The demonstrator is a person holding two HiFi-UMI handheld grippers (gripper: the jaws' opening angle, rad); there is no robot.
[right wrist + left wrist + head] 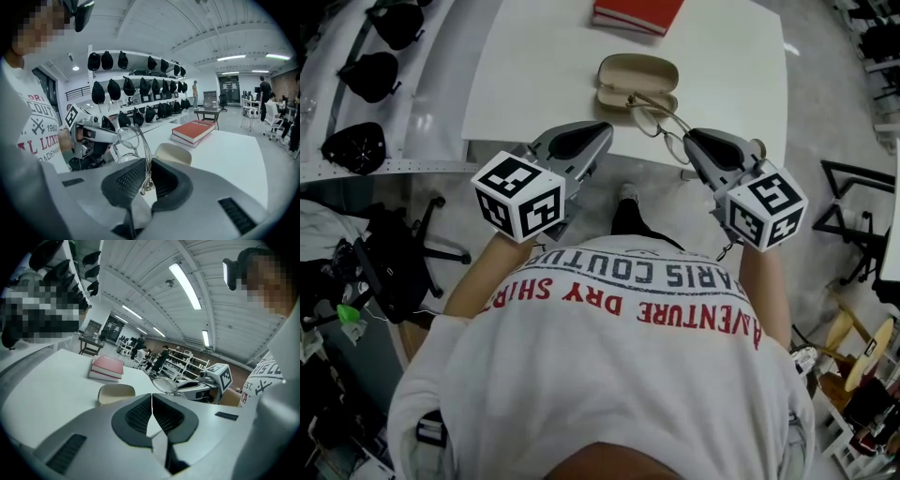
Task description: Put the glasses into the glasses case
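The person wears a white short-sleeved T-shirt point(609, 375) printed with lines of block lettering, one dark grey and one red. The left gripper point(602, 129) and the right gripper point(690, 139) share one build: smooth light-grey shells that taper forward, each with a dark inset patch on top. Each carries a white cube point(518, 195) of black square markers at its rear. The pads point(140, 416) are black and finely ribbed.
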